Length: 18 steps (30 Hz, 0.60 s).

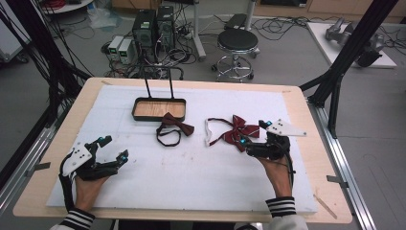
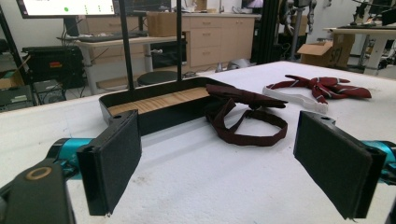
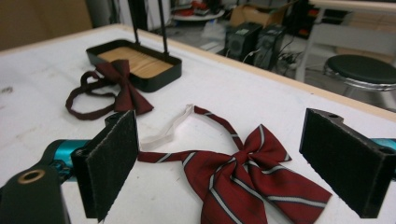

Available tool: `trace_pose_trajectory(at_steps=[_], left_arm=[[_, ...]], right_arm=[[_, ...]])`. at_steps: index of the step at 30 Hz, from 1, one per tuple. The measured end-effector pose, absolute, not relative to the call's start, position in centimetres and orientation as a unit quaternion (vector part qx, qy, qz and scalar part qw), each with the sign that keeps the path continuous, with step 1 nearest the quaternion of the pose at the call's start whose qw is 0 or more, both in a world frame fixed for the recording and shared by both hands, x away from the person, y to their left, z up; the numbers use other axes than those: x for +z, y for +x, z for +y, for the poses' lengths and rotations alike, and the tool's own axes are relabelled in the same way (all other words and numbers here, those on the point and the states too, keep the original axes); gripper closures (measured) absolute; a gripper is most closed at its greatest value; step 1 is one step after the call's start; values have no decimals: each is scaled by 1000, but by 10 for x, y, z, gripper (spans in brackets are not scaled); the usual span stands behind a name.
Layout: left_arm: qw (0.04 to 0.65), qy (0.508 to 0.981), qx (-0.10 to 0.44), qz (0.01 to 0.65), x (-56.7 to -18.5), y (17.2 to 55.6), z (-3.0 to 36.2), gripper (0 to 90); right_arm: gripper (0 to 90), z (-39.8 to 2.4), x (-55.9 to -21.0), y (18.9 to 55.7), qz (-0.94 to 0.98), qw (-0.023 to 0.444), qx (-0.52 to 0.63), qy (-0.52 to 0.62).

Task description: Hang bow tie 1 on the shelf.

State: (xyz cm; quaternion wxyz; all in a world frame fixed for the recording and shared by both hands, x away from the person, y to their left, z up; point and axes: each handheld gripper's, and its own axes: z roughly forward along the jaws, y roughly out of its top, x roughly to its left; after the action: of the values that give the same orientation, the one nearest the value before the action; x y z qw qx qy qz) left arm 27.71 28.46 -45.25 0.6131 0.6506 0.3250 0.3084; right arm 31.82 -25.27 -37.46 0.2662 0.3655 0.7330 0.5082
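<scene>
The work is judged to be at its start: both bow ties are lying on the white bench [image 1: 191,177] and nothing is placed yet in the black tray [image 1: 159,101], whose wooden bottom is bare. The striped bow tie [image 1: 238,130] with white strap is lying on the right part of the bench, and the right claw [image 1: 252,133] is held just at it, approx. over its right wing. In the right gripper view the jaws are seen wide apart, w/ the striped bow tie [image 3: 243,175] between them on the bench, not gripped yet. The plain dark red bow tie [image 1: 175,125] is lying just in front of the tray, touching or nearly touching its wall. The left claw [image 1: 114,148] is held wide open over the near left part of the bench, well apart from both ties, holding nothing. Left to do, as judged: grip each tie and bring it to the tray
</scene>
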Motion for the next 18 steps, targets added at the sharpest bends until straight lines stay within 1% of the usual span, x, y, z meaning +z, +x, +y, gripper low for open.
trace_pose_trajectory(at_steps=[7,9,12,18], left_arm=[[612,652,308,325,-452,277,285,157],[612,652,308,325,-452,277,285,157],[612,652,308,325,-452,277,285,157],[612,652,308,325,-452,278,285,157]], right_arm=[[111,-244,-365,342,770,243,474,350],[111,-242,-363,348,774,248,469,346],[111,-241,-358,357,781,240,461,345],[111,-240,-357,373,798,215,447,342]])
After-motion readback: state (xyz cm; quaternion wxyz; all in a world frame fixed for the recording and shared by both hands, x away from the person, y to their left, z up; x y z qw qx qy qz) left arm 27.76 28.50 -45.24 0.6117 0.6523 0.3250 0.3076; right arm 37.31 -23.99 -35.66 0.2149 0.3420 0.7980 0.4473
